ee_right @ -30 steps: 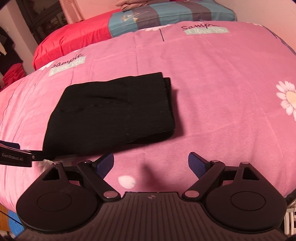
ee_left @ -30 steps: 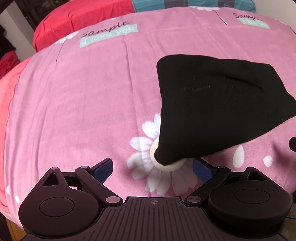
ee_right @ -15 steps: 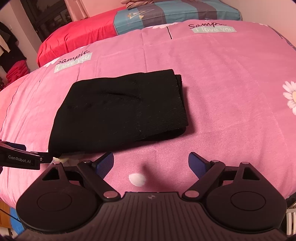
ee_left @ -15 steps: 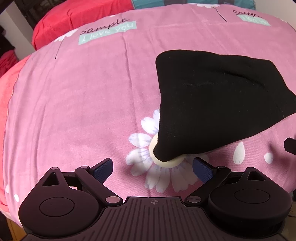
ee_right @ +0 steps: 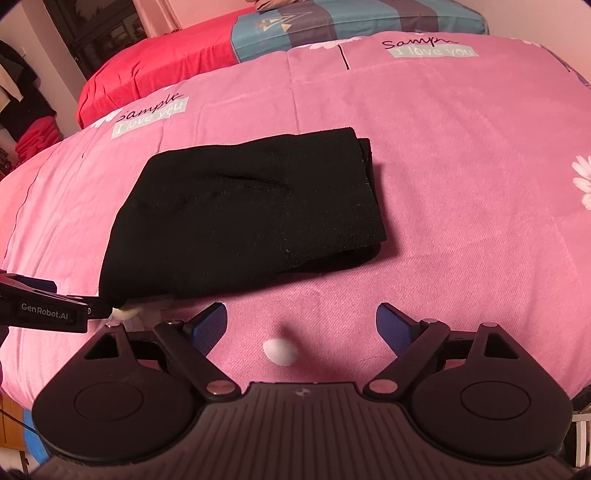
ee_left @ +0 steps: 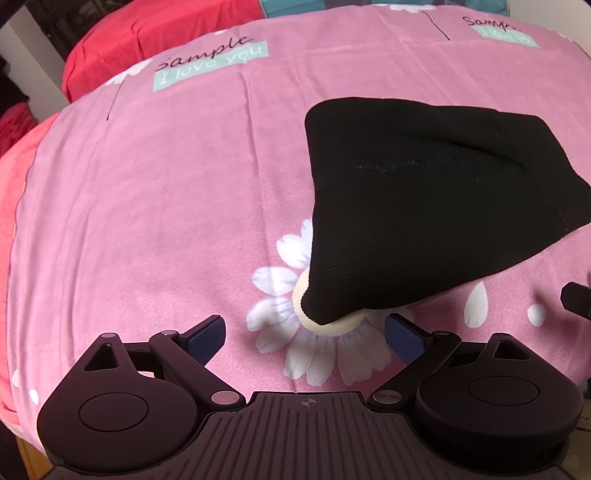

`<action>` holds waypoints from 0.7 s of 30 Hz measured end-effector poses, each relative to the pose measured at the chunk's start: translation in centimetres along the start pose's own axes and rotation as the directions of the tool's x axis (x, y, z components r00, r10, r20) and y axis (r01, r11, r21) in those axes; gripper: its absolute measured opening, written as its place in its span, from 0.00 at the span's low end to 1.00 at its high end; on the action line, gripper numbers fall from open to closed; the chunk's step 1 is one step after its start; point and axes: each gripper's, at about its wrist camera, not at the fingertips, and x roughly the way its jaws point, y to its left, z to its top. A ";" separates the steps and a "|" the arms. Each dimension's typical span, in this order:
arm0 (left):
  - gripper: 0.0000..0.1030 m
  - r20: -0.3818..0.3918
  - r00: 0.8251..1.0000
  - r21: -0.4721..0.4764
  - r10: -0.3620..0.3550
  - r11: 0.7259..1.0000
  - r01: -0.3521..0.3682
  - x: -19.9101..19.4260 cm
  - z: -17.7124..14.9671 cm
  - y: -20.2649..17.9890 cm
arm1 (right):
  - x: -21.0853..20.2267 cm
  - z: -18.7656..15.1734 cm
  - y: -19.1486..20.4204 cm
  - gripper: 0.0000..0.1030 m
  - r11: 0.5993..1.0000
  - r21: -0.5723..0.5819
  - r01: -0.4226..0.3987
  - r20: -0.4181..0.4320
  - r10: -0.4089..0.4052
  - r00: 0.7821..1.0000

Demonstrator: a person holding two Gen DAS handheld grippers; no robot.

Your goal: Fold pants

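Note:
The black pants lie folded into a compact stack on the pink bedspread. In the right wrist view the folded pants show doubled layers along their right edge. My left gripper is open just in front of the stack's near corner, nothing between its blue pads. My right gripper is open too, hovering over bare bedspread a little nearer than the stack's front edge. The left gripper's finger shows at the left edge of the right wrist view, beside that same corner.
The pink bedspread carries printed daisies and "Sample I love you" labels. A red pillow and a blue striped pillow lie at the far end. Dark clothes hang at the far left. The bed's near edge runs under both grippers.
The right wrist view has drawn slightly back and rightward, so the pants sit further into the picture. Both grippers stay open. The left view is nearly unchanged.

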 end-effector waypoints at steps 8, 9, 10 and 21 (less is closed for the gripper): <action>1.00 -0.001 1.000 0.008 0.004 1.000 -0.004 0.1 0.0 0.0 | 0.2 -0.2 -0.3 0.87 1.000 0.014 -0.007 -0.009 0.008 1.000; 1.00 -0.001 1.000 0.009 0.004 1.000 -0.004 0.0 0.0 0.0 | 0.2 -0.3 -0.3 0.87 1.000 0.014 -0.008 -0.010 0.008 1.000; 1.00 -0.001 1.000 0.011 0.003 1.000 -0.003 0.1 0.0 -0.1 | 0.3 -0.3 -0.2 0.87 1.000 0.013 -0.010 -0.012 0.010 1.000; 1.00 -0.005 1.000 0.005 -0.009 1.000 0.009 0.3 0.0 0.4 | 0.6 -0.3 0.2 0.88 1.000 0.005 -0.021 -0.024 0.021 0.999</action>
